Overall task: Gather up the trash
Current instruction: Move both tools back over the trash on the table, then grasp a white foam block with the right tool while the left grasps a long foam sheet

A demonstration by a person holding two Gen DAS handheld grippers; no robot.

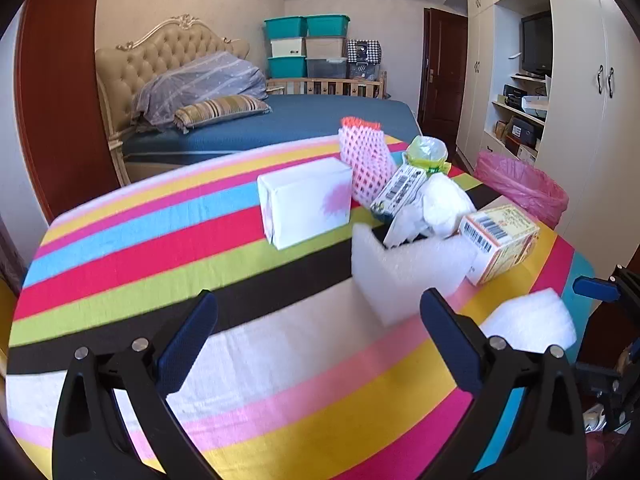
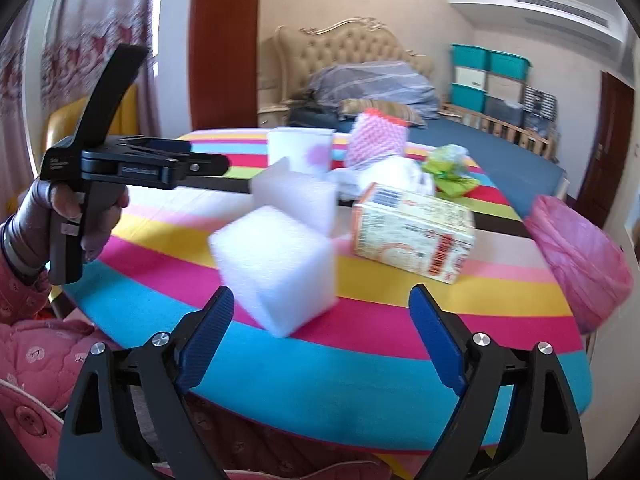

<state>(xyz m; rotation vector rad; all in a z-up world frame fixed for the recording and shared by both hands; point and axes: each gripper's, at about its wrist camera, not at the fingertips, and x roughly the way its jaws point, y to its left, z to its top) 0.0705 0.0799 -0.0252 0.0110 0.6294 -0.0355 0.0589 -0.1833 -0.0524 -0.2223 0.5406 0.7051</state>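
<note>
A pile of trash lies on the striped tablecloth (image 1: 160,240): a white box (image 1: 306,202), a pink foam net (image 1: 366,160), a green plastic bag (image 1: 426,152), crumpled white paper (image 1: 444,204) and a yellow barcoded carton (image 1: 500,242). Two white foam blocks sit nearer, one (image 1: 408,268) just ahead of my left gripper (image 1: 316,308), which is open and empty. The other foam block (image 2: 276,268) lies close in front of my right gripper (image 2: 320,300), also open, slightly left of its centre. A bin with a pink liner (image 2: 580,256) stands off the table's right edge.
A hand (image 2: 80,208) holds the left tool over the table's left side. A bed (image 1: 280,120) stands behind the table, with stacked storage boxes (image 1: 308,44) and a cream wardrobe (image 1: 580,80) beyond. A yellow chair (image 2: 64,120) stands at the left.
</note>
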